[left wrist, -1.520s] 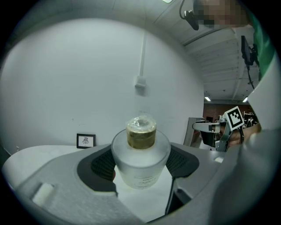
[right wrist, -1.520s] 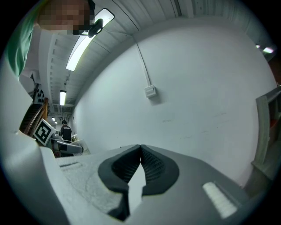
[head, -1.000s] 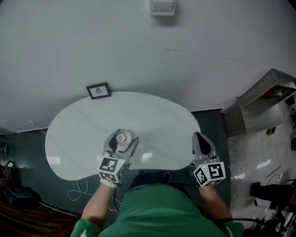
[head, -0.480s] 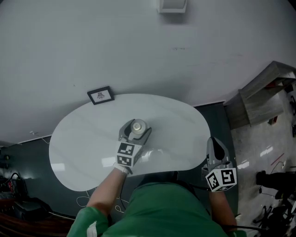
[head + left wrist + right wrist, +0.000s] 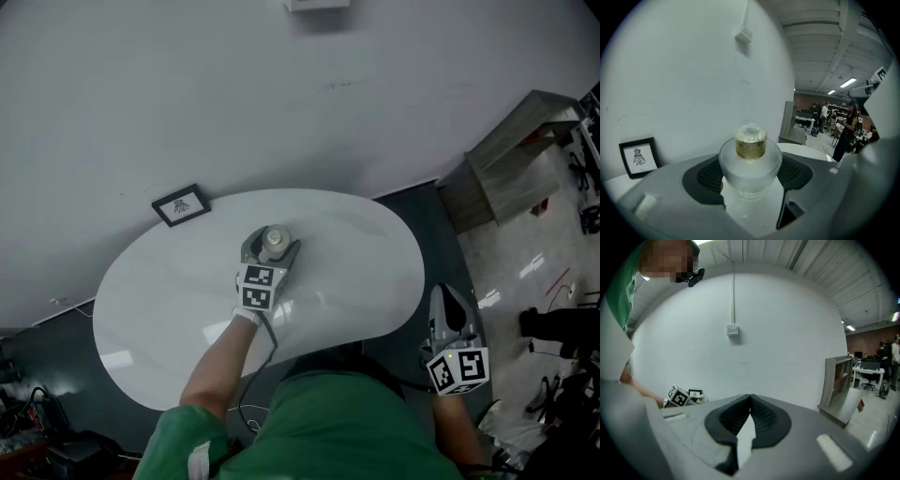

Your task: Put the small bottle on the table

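Note:
A small frosted bottle (image 5: 750, 161) with a pale yellowish cap sits between the two dark pads of my left gripper (image 5: 751, 176), which press its sides. In the head view the same bottle (image 5: 274, 238) shows from above, held by the left gripper (image 5: 270, 249) over the far middle of the white oval table (image 5: 169, 300). Whether the bottle's base touches the tabletop I cannot tell. My right gripper (image 5: 448, 307) hangs off the table's right edge, near my body; its jaw tips (image 5: 750, 401) meet with nothing between them.
A small black-framed picture (image 5: 181, 204) leans on the wall at the table's far left edge. A grey shelf unit (image 5: 506, 159) stands on the floor to the right. Dark gear and cables (image 5: 37, 441) lie on the floor at the lower left.
My left gripper has carried the bottle farther out over the table, toward the wall. The right gripper has drawn back and right, off the table's edge.

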A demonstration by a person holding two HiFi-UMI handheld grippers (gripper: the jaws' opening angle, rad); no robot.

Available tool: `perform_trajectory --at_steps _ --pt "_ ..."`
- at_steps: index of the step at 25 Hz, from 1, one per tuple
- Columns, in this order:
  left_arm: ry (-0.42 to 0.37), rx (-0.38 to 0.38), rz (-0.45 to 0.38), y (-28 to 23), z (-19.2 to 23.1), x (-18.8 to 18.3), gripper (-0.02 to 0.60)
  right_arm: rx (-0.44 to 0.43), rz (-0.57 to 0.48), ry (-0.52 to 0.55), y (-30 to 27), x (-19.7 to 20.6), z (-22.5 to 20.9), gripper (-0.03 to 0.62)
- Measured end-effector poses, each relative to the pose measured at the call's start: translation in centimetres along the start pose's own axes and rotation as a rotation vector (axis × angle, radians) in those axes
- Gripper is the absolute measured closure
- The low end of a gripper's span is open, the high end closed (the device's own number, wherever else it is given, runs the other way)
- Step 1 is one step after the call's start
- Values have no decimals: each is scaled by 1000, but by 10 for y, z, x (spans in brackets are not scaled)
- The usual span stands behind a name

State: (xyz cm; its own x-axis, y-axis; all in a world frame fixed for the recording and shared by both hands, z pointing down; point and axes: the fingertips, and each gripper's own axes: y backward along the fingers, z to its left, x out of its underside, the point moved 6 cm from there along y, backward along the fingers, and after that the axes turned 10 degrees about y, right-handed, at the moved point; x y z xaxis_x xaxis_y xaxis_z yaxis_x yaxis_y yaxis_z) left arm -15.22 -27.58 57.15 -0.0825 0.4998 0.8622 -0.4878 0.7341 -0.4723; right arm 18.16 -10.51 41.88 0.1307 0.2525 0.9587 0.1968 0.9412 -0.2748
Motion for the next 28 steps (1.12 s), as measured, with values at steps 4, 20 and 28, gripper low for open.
perform_trajectory --at_steps 4,20,28 --pt "-18 7 31 -24 11 12 238 26 32 7 7 3 1 592" --pt "-69 -26 97 -63 35 46 238 49 83 4 10 7 9 592" --pt "-80 -22 107 -65 32 55 238 16 73 -1 -1 2 15 592"
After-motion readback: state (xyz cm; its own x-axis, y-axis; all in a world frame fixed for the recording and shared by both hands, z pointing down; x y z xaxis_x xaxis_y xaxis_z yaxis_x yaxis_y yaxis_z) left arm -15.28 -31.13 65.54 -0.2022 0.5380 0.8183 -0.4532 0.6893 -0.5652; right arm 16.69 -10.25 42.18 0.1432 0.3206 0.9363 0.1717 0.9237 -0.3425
